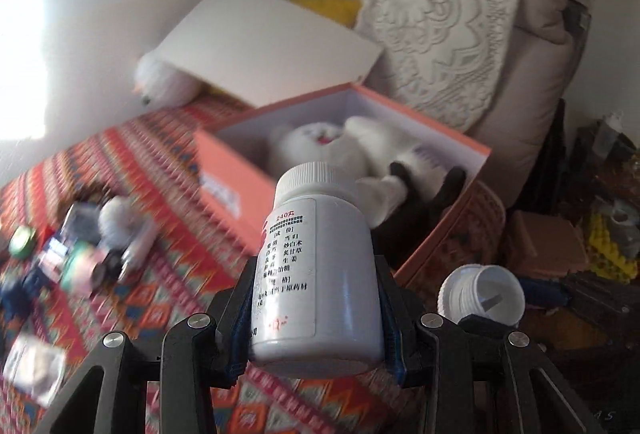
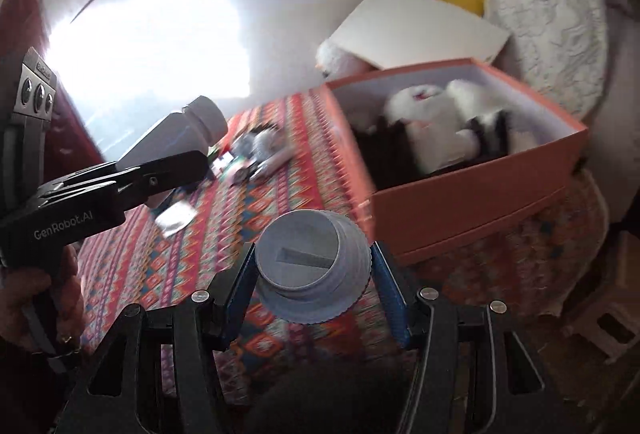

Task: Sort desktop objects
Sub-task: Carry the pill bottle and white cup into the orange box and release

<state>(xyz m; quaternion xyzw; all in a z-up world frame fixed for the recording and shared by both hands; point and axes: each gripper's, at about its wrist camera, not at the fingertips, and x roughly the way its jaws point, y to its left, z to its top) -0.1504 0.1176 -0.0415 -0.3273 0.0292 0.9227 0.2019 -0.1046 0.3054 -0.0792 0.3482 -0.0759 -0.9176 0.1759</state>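
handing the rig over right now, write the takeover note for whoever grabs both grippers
Left gripper: shut on the white pill bottle, cap on, held up above the patterned cloth.
Right gripper: a second white bottle sits between its jaws, open end facing the camera; whether the blue pads pinch it is unclear.
Orange box: open at the table's far right, white plush toy already inside; its lid leans behind.
Left to do: place both bottles, then sort the blurred pile of small items on the cloth to the left.
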